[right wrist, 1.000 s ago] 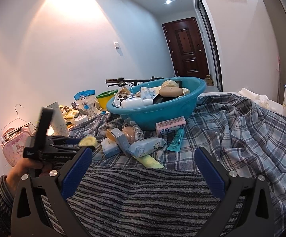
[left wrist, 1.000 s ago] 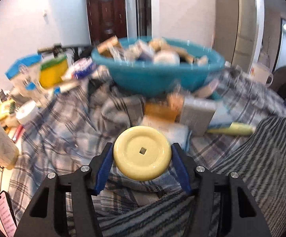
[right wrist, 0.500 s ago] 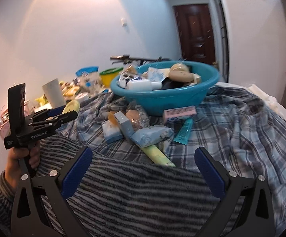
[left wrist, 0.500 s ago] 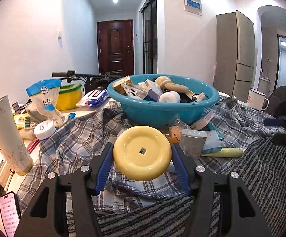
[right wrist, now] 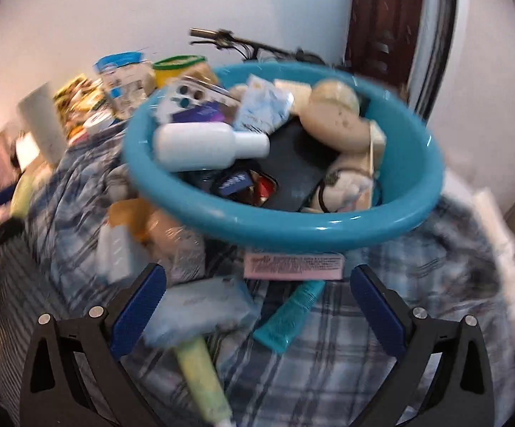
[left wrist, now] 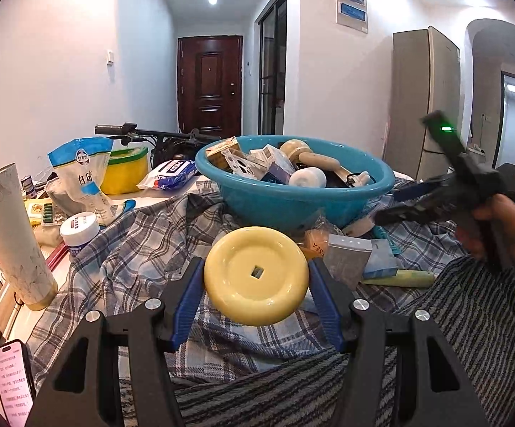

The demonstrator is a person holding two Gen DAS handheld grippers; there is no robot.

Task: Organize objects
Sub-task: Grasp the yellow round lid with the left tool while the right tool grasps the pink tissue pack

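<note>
Left wrist view: your left gripper (left wrist: pixel 256 281) clamps the yellow disc (left wrist: pixel 256 275) above the plaid cloth (left wrist: pixel 143 245), short of the blue basin (left wrist: pixel 293 199); carry it level over the rim. Right wrist view (blurred): your right gripper (right wrist: pixel 257 299) gapes empty above the teal tube (right wrist: pixel 289 316); slow down first.

Pale yellow disc (left wrist: pixel 256 274), sq. centre hole, face-on, clamped btw. blue fingers (left wrist: pixel 185 302), near teal basin (left wrist: pixel 285 202).
</note>
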